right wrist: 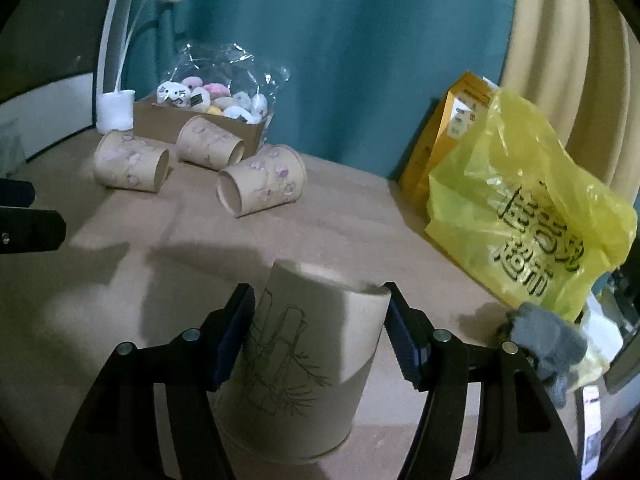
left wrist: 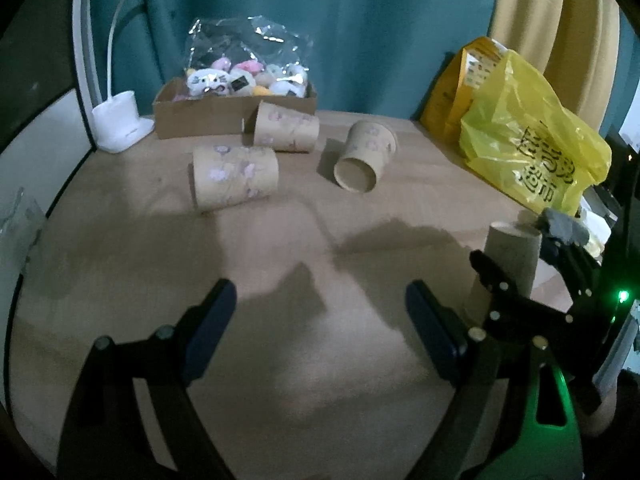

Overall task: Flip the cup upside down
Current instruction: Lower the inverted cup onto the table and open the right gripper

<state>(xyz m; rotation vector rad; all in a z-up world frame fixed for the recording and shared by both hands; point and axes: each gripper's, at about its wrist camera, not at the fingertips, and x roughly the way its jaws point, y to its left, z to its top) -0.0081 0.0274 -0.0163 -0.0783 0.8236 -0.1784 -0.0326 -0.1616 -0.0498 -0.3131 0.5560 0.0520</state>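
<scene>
A brown paper cup with a bamboo drawing (right wrist: 304, 360) stands upside down on the table, wide rim down, between the fingers of my right gripper (right wrist: 320, 332). The jaws sit at its sides; the pads touch or nearly touch it. It also shows in the left wrist view (left wrist: 508, 264), with the right gripper (left wrist: 520, 276) around it. My left gripper (left wrist: 320, 328) is open and empty over bare table. Three flowered paper cups lie on their sides farther back (left wrist: 234, 178) (left wrist: 286, 127) (left wrist: 366, 156).
A cardboard box of plush toys in clear plastic (left wrist: 236, 108) and a white desk lamp (left wrist: 120, 120) stand at the back left. A yellow plastic bag (right wrist: 528, 216) and an orange box (right wrist: 452, 132) sit at the right. A grey cloth (right wrist: 552, 344) lies near the right edge.
</scene>
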